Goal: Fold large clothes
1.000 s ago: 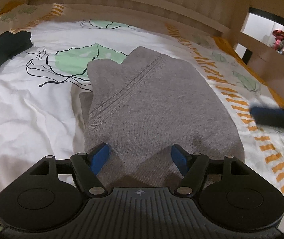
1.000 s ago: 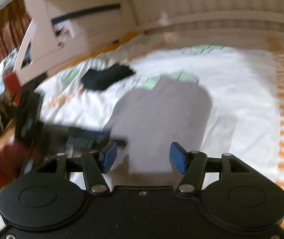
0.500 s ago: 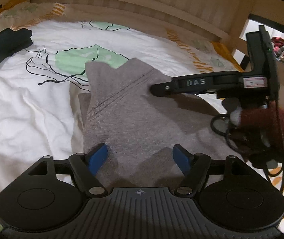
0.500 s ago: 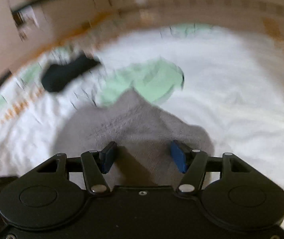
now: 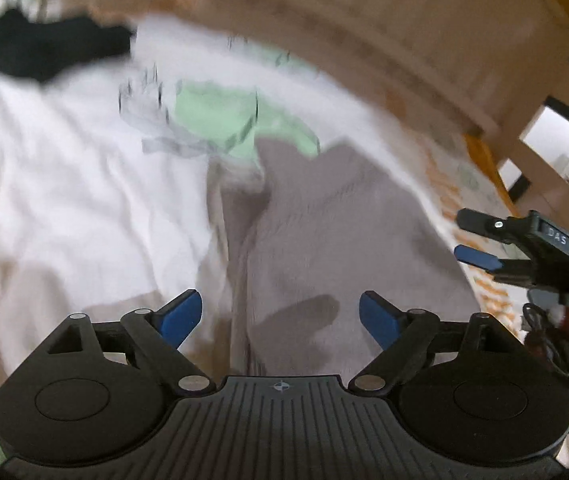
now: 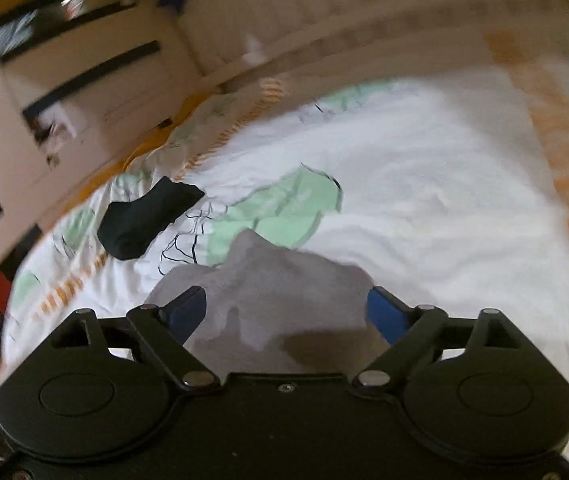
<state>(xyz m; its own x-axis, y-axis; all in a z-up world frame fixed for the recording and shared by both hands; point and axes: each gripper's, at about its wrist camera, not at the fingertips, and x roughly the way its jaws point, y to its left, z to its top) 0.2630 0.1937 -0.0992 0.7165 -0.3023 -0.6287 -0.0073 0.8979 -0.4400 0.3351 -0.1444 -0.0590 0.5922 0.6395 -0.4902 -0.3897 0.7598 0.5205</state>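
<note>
Now the gray sweater (image 5: 348, 240) lies folded on the white bed cover (image 5: 64, 200), and nobody is holding it. The left gripper (image 5: 280, 316) hangs over its near edge with its blue jaws wide apart and nothing between them. The right gripper (image 6: 286, 308) is open wide too, just above the sweater's right side, and it holds nothing either.

Half a second ago the right gripper reached across the middle of the sweater, as if patting it flat. It has since pulled back, and in the left view it sits off at the right edge. That looks to me like the fold on this side is finished and the hands are getting set for the next one.

The left view has swung to the left as well. A second ago it looked straight down the sweater; now more bare bed cover shows, and the black garment (image 6: 148, 216) far up the bed is easier to see. Both views are blurry, so the hands are moving fast.
</note>
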